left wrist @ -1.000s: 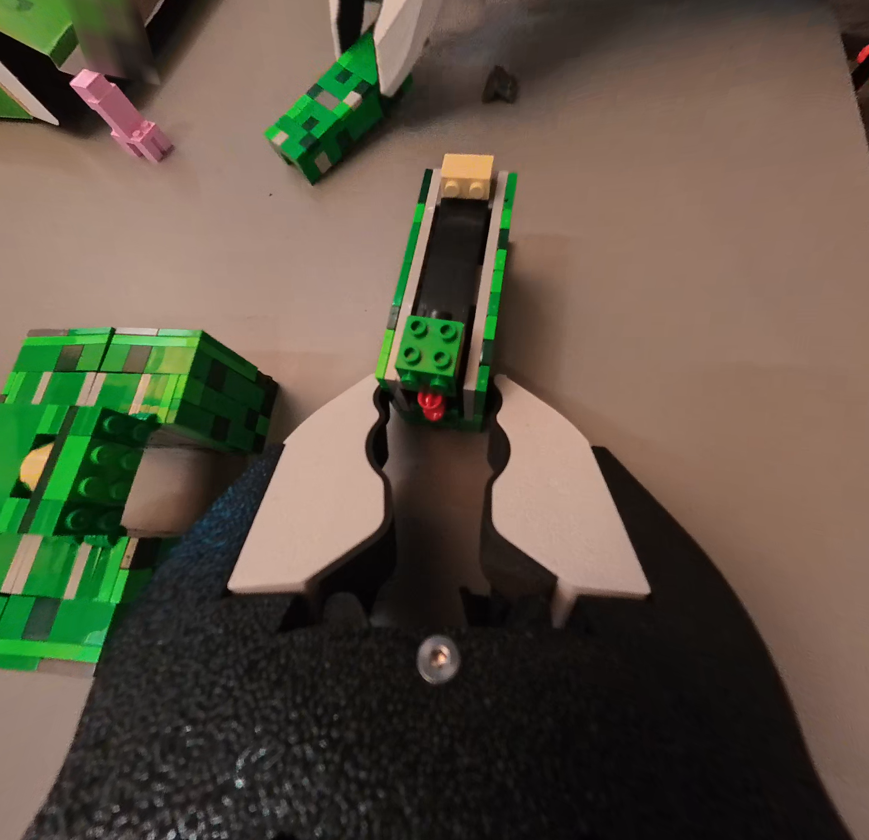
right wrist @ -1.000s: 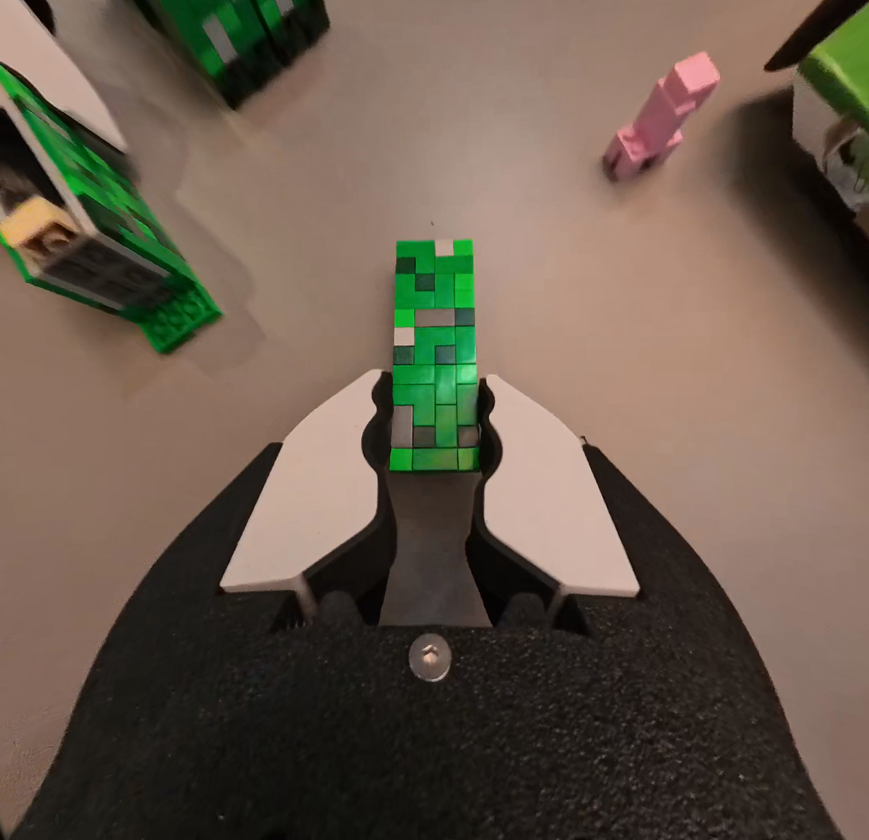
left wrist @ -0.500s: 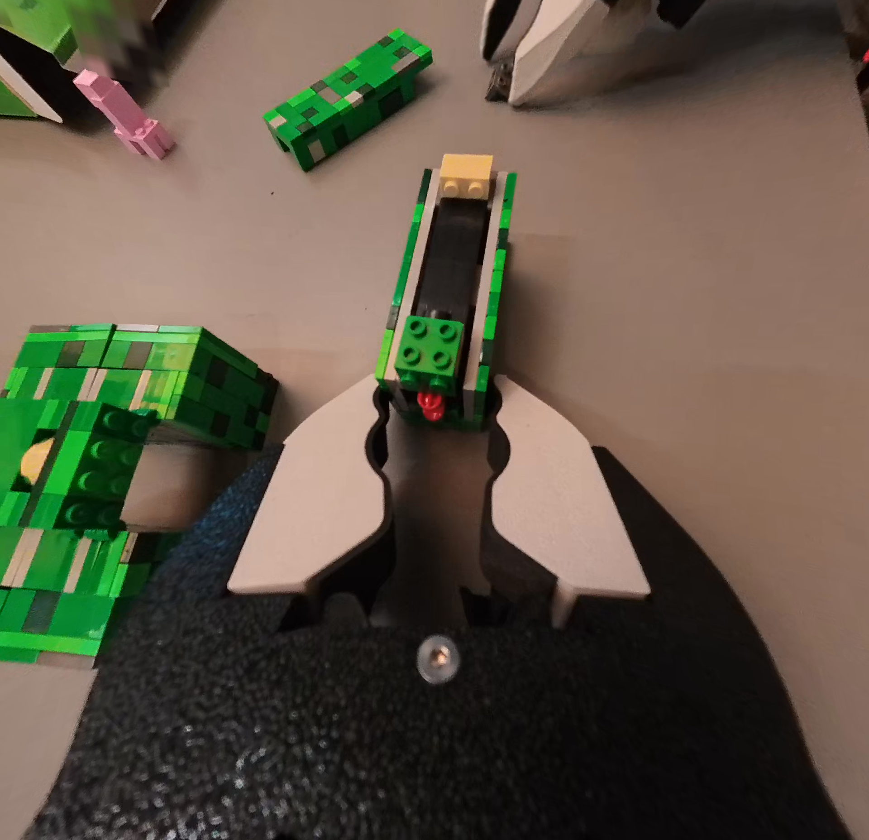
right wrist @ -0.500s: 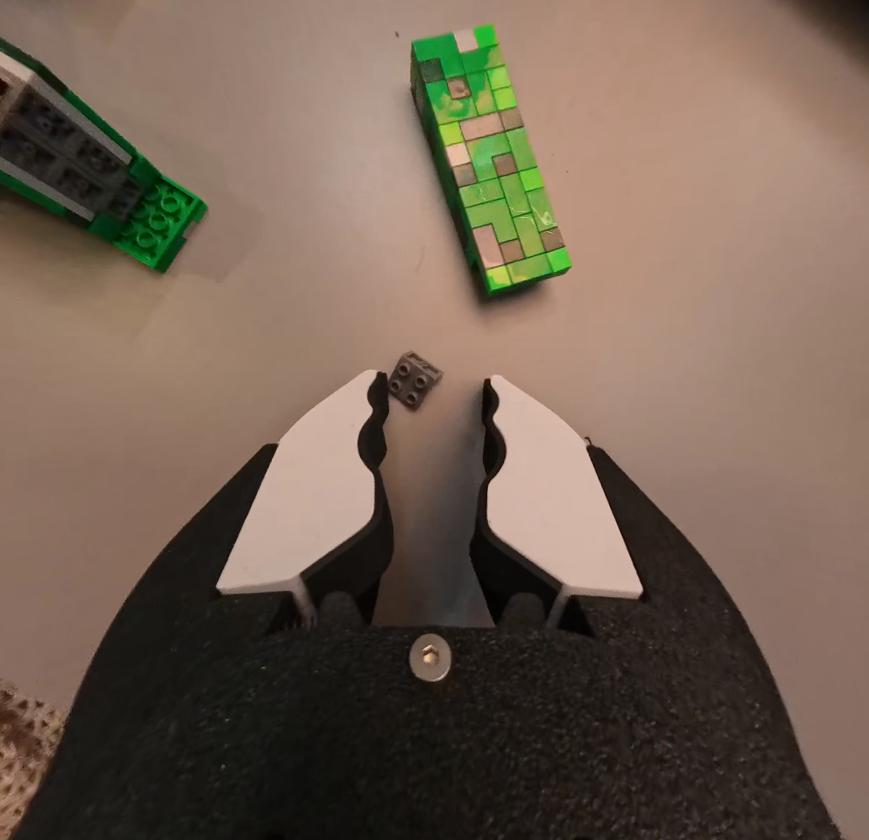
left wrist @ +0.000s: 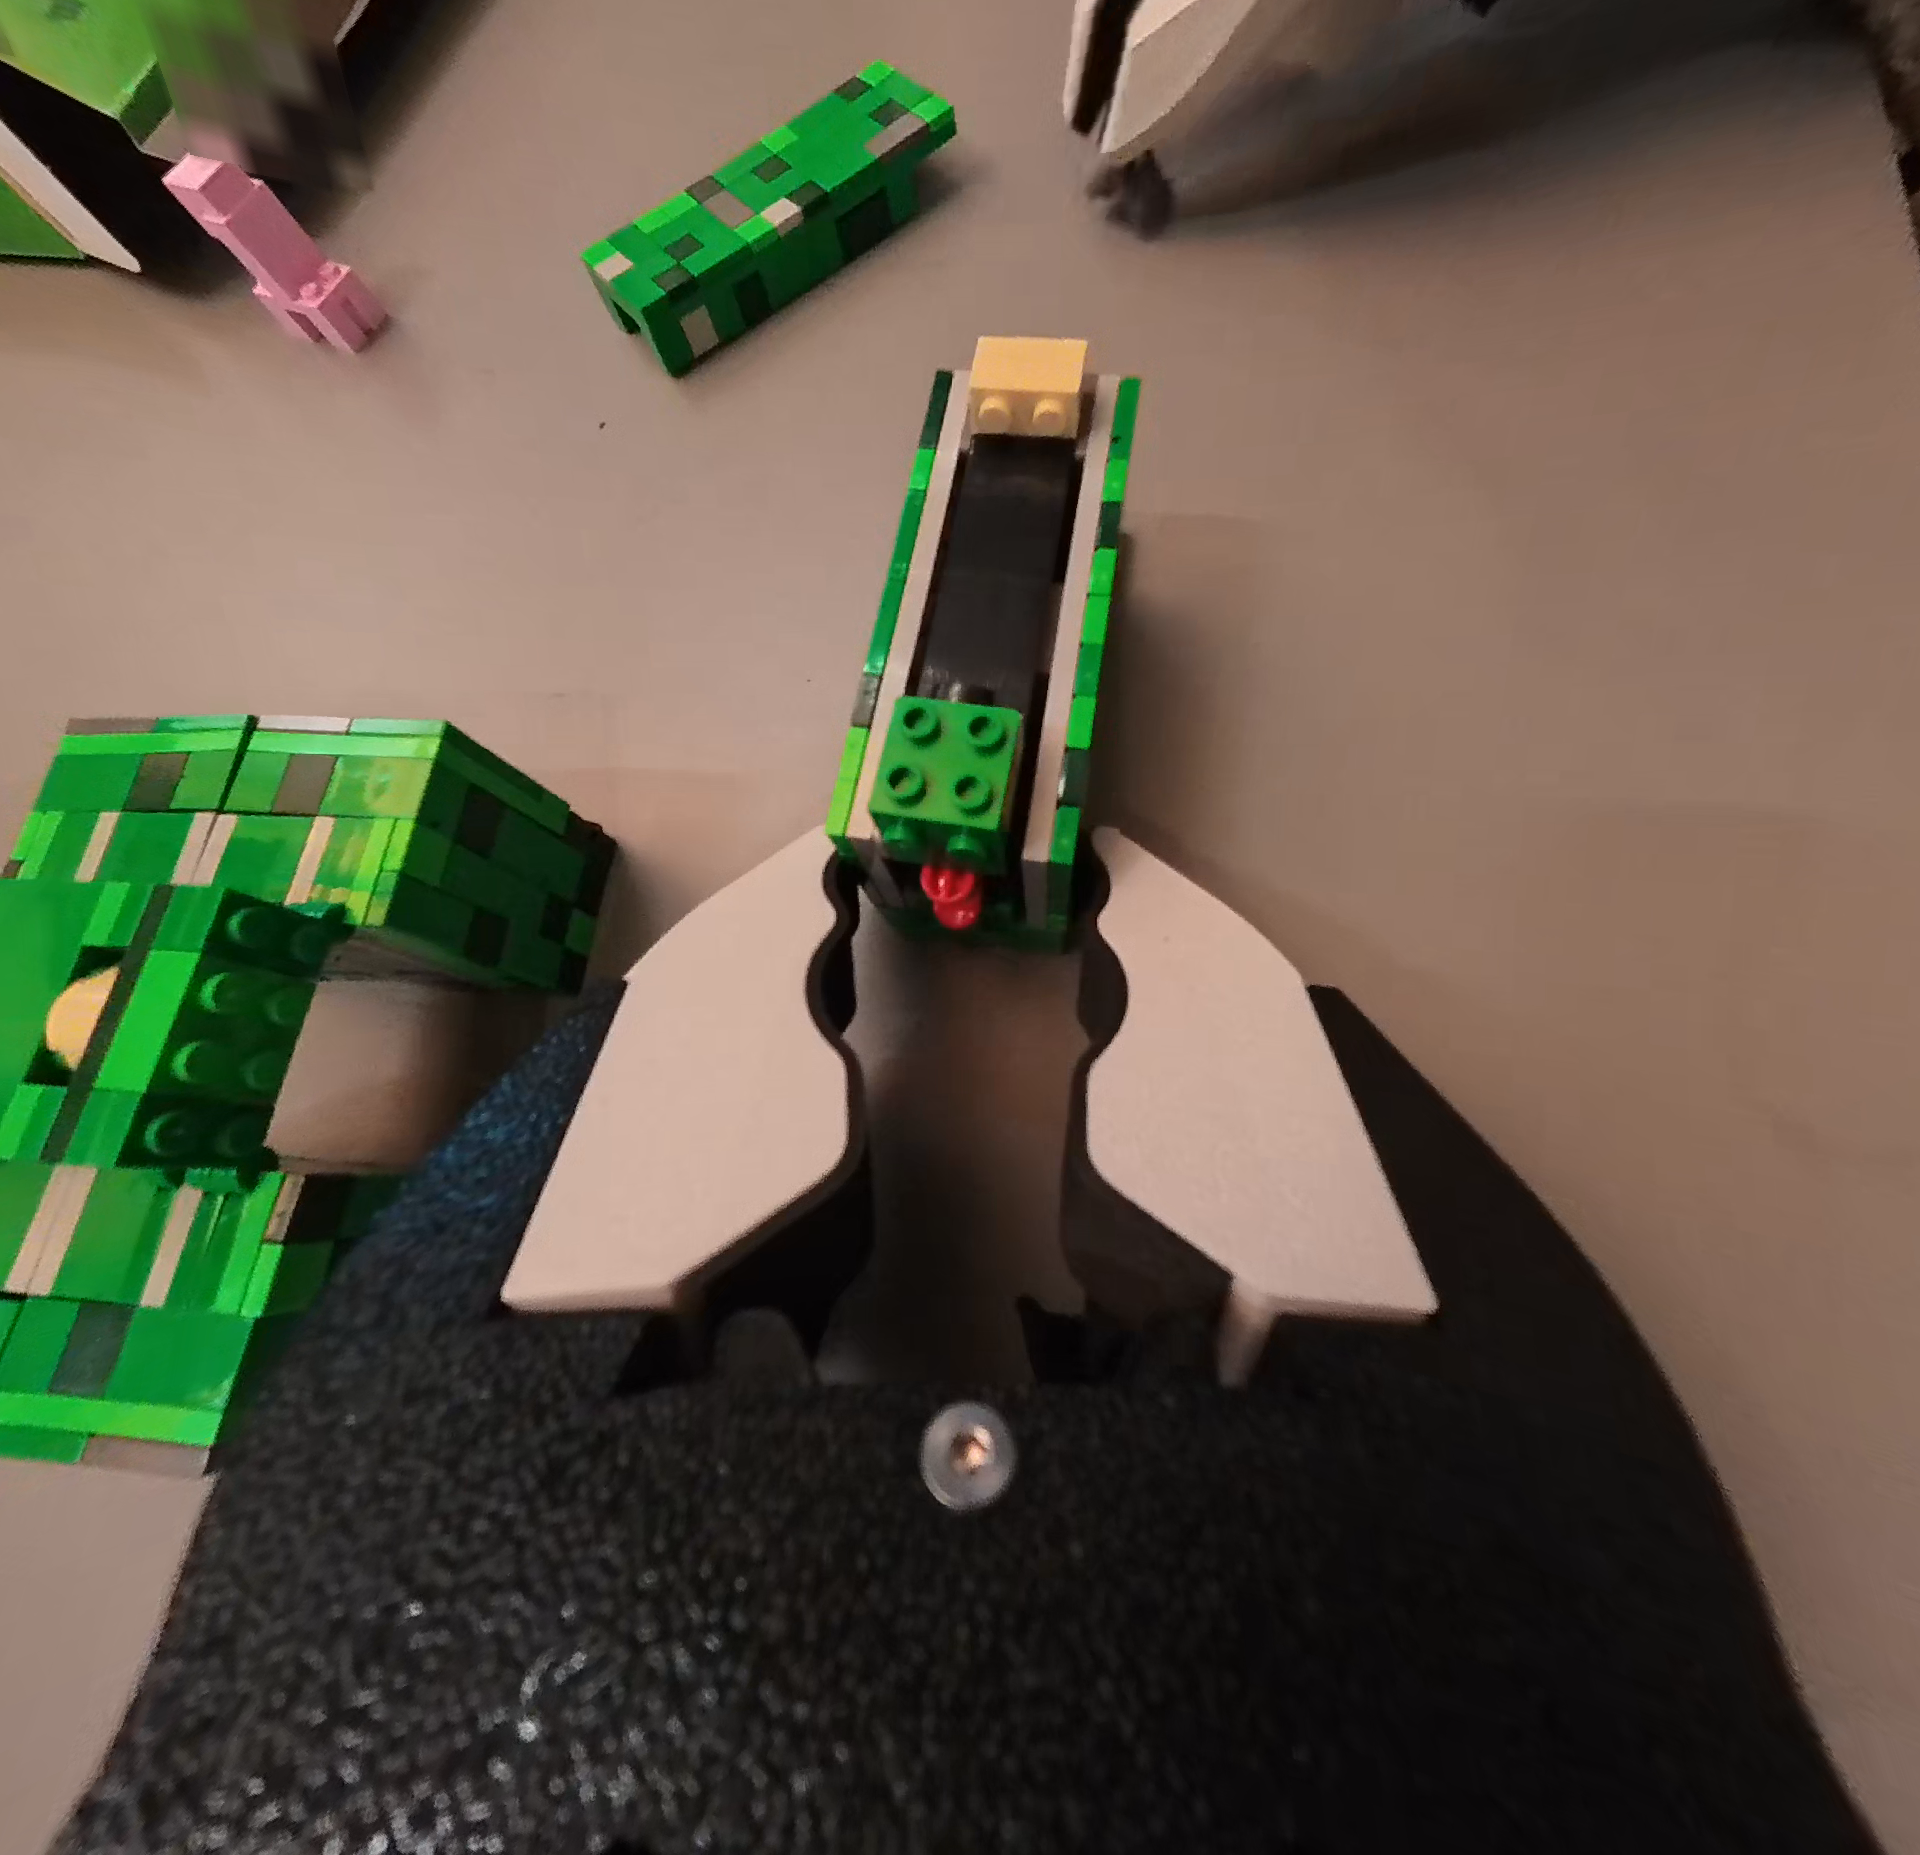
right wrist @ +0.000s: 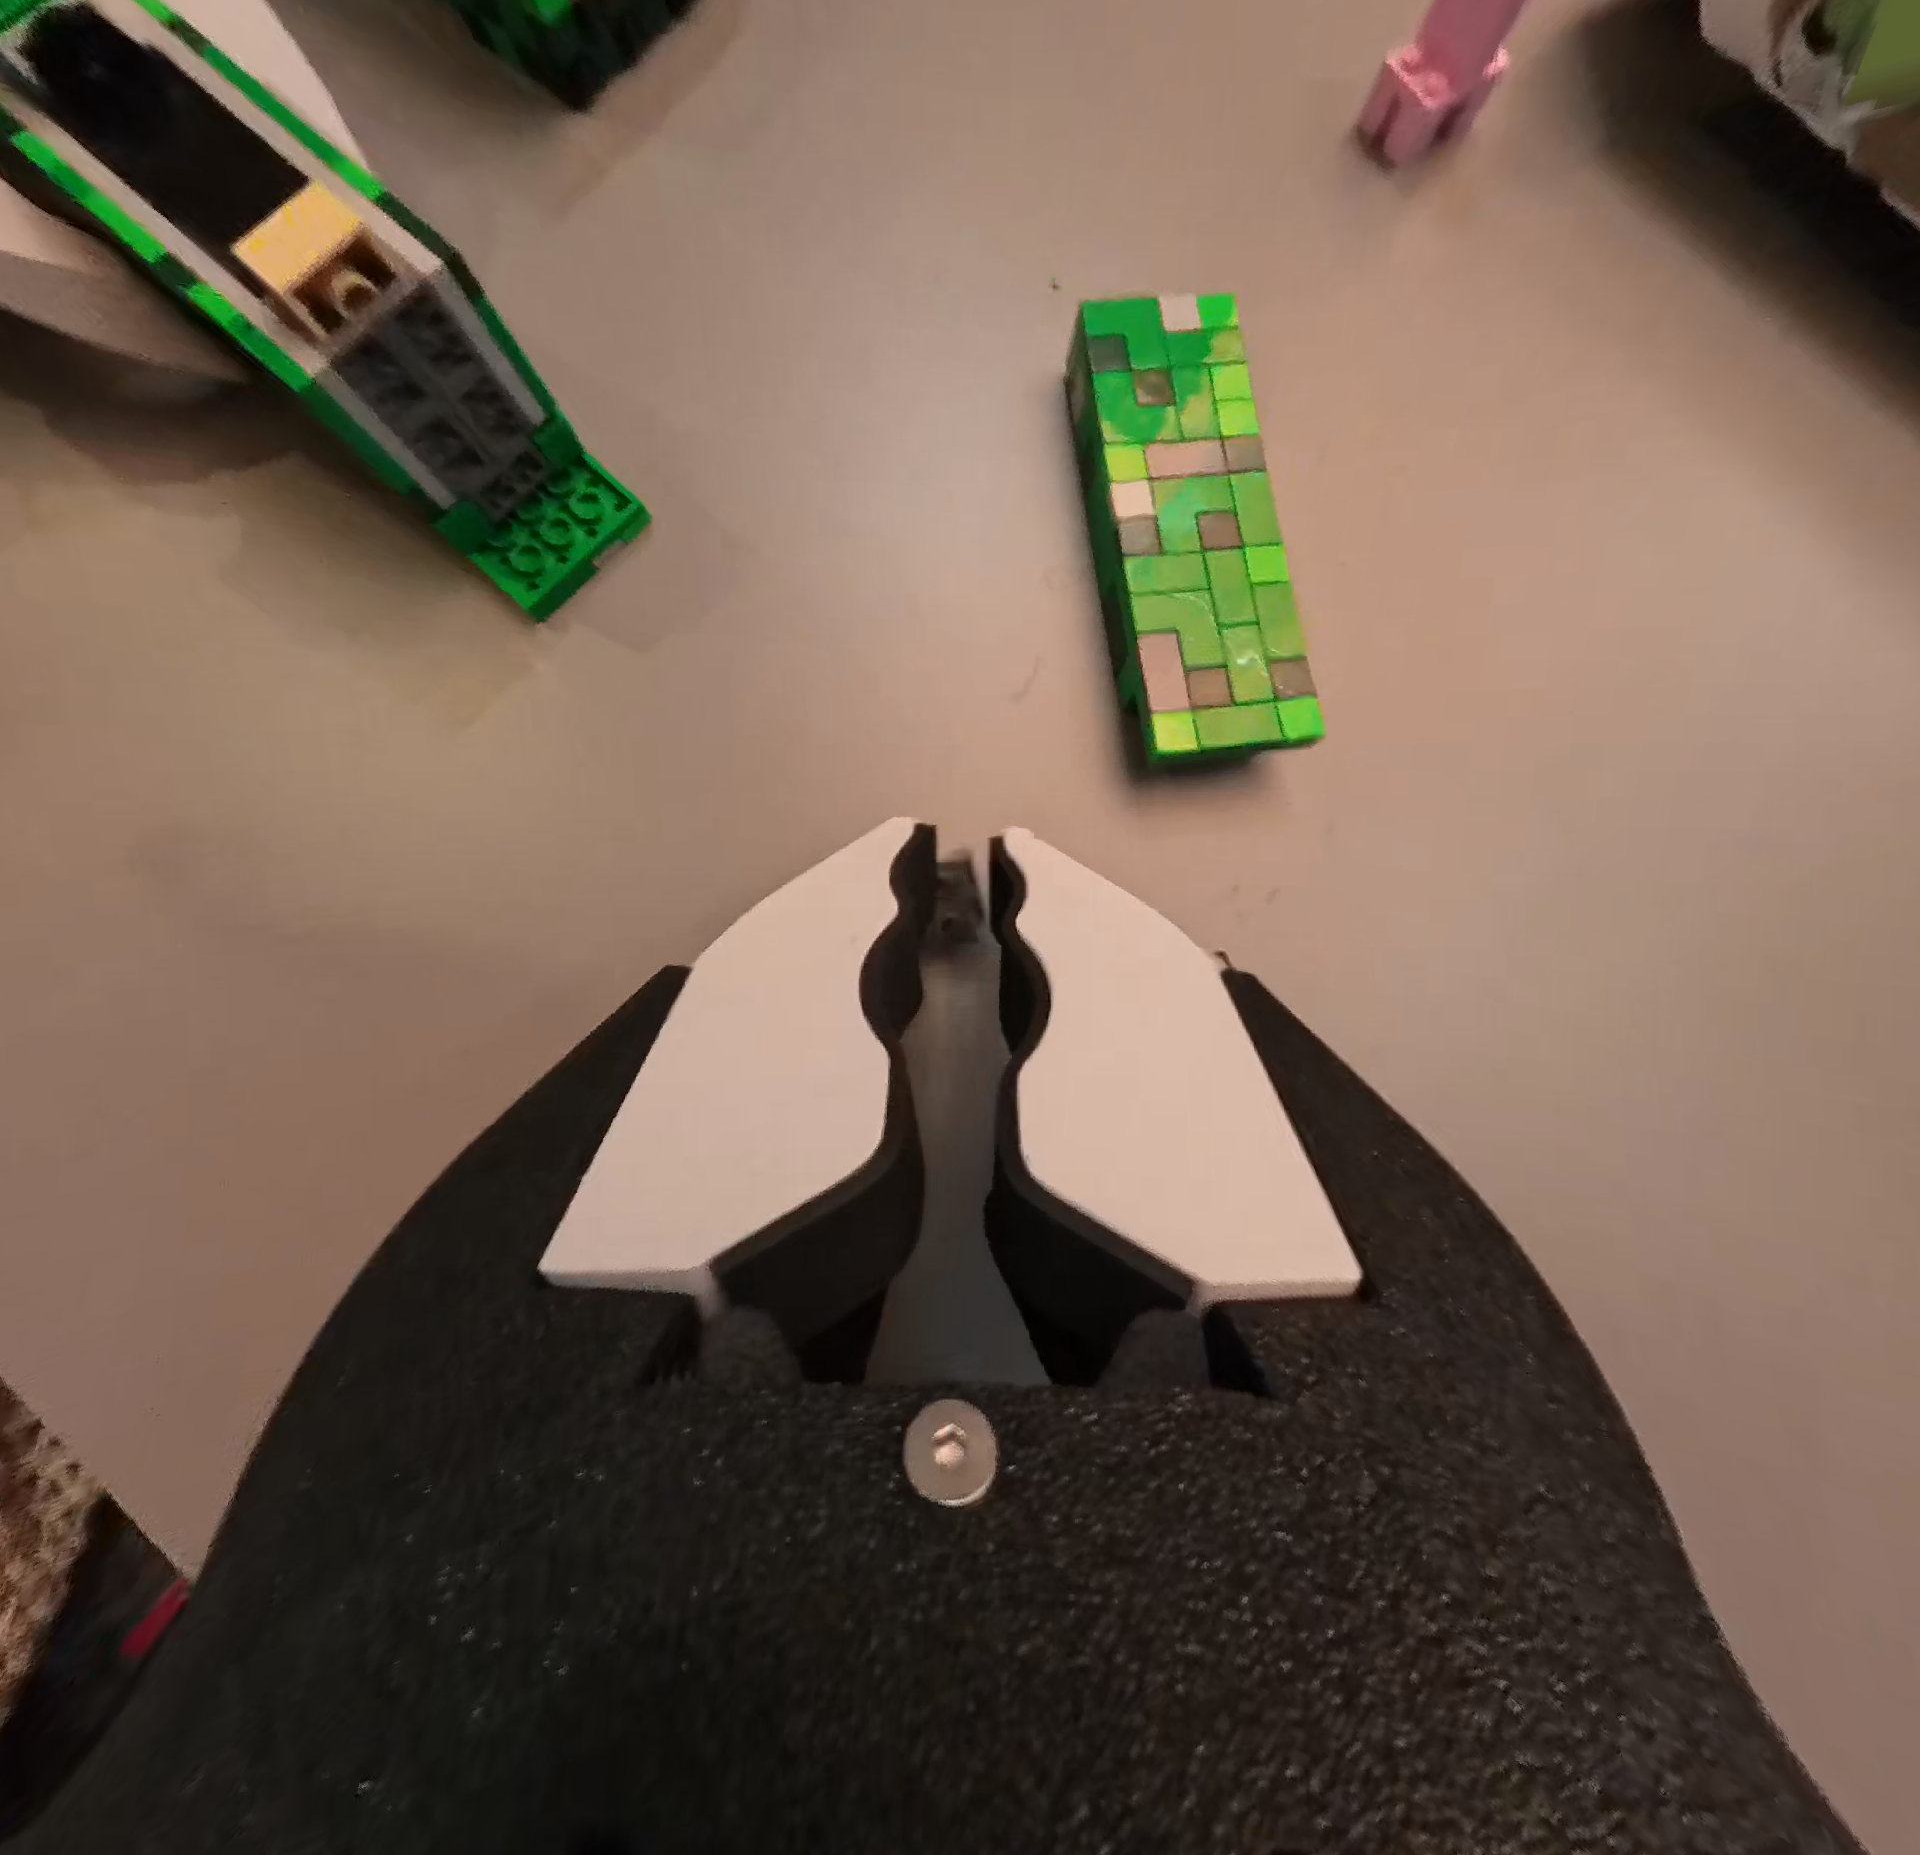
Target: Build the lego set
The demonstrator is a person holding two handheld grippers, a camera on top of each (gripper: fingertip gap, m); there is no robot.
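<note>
My left gripper [left wrist: 968, 870] is shut on the near end of a long green channel piece [left wrist: 997, 600] that lies on the grey table. The piece has a black floor, a tan brick [left wrist: 1029, 377] at the far end and a green 2x2 brick [left wrist: 945, 771] at the near end. It also shows in the right wrist view [right wrist: 312, 278]. My right gripper [right wrist: 958, 844] is shut on a small dark grey plate [right wrist: 956, 896] just above the table. It also shows in the left wrist view [left wrist: 1143, 112], beyond the channel piece. A green tiled block [right wrist: 1195, 527] lies free ahead and to the right of it.
A large green build [left wrist: 208, 974] sits left of my left gripper. A pink figure [left wrist: 270, 236] lies by a green box [left wrist: 73, 70] at the far left. The tiled block [left wrist: 769, 216] lies between the figure and my right gripper. The tips of one gripper are about 20 centimetres away from the tips of the other. About 7 centimetres separates my left fingertips from the tan brick [left wrist: 1029, 377]. The green tiled block [right wrist: 1195, 527] is about 7 centimetres from my right fingertips. It turns up in the left wrist view [left wrist: 782, 182] as well.
My right gripper let go of the green tiled block, moved back to the small grey plate and closed on it. My left gripper has stayed on the channel piece.
</note>
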